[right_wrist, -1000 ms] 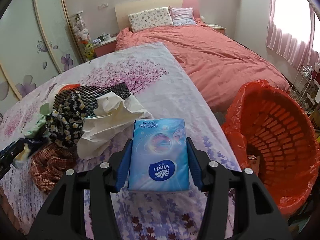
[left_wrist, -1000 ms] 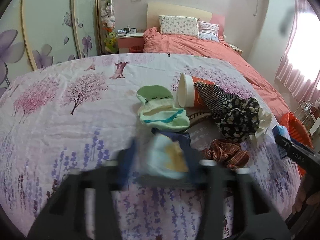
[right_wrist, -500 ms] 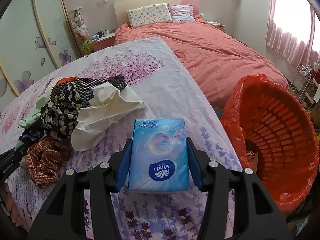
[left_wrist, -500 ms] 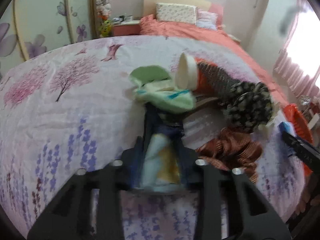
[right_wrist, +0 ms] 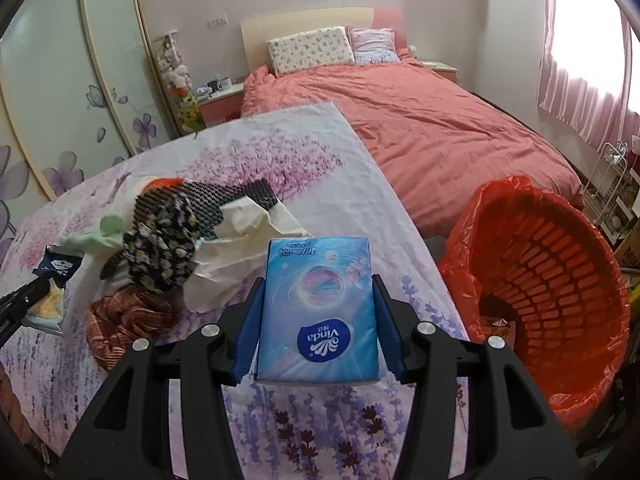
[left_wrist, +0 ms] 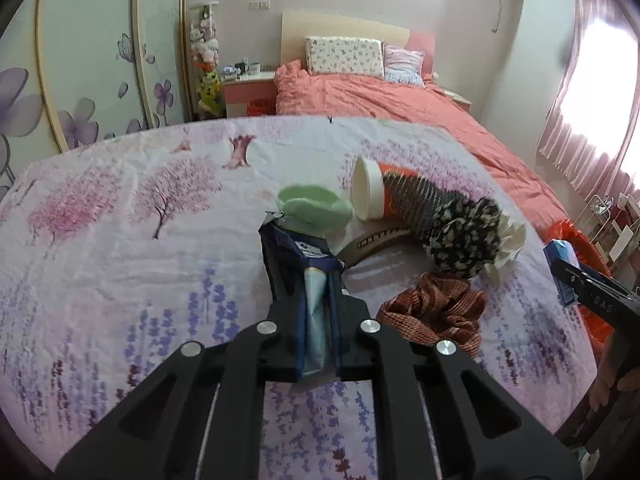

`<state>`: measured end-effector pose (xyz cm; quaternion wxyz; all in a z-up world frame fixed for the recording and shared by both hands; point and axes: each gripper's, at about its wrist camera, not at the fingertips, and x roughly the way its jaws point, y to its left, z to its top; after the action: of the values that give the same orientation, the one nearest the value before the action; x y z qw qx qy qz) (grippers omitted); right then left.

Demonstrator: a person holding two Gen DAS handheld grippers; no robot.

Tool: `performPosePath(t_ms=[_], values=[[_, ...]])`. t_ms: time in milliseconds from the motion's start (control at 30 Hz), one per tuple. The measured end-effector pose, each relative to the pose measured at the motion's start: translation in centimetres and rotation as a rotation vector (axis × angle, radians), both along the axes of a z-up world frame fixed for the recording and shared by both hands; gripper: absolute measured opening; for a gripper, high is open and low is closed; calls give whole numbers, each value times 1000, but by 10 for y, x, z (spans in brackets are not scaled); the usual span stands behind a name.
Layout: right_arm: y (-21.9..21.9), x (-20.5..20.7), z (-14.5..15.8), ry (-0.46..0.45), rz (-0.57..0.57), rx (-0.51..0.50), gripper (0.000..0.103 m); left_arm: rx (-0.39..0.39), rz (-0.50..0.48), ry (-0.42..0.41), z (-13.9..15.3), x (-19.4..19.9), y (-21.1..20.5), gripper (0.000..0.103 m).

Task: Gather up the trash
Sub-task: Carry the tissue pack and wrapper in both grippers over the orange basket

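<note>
Far behind stands a bed (right_wrist: 420,120) with a coral cover, two pillows (right_wrist: 310,50) at its headboard, pink curtains (right_wrist: 580,80) at right.

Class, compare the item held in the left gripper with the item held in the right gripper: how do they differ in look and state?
The snack wrapper in the left gripper is dark blue, crumpled and squeezed thin; the tissue pack in the right gripper is light blue, smooth, flat and full. The wrapper looks torn open at the top; the pack looks sealed. Both are clamped between fingers above the floral sheet.
</note>
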<state>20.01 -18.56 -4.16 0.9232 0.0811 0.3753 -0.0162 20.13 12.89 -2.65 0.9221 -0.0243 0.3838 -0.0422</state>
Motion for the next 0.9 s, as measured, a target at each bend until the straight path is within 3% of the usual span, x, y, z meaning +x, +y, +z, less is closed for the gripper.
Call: performPosePath(t_ms=[400, 667, 900], values=[[-9, -20, 30, -96, 9, 44, 51, -10, -55, -111, 57, -20, -29, 11], [-30, -37, 45, -166, -30, 64, 51, -39, -143, -135, 68, -26, -74, 11], [-60, -55, 53, -229, -94, 65, 51, -87, -287, -147, 74, -32, -135, 11]])
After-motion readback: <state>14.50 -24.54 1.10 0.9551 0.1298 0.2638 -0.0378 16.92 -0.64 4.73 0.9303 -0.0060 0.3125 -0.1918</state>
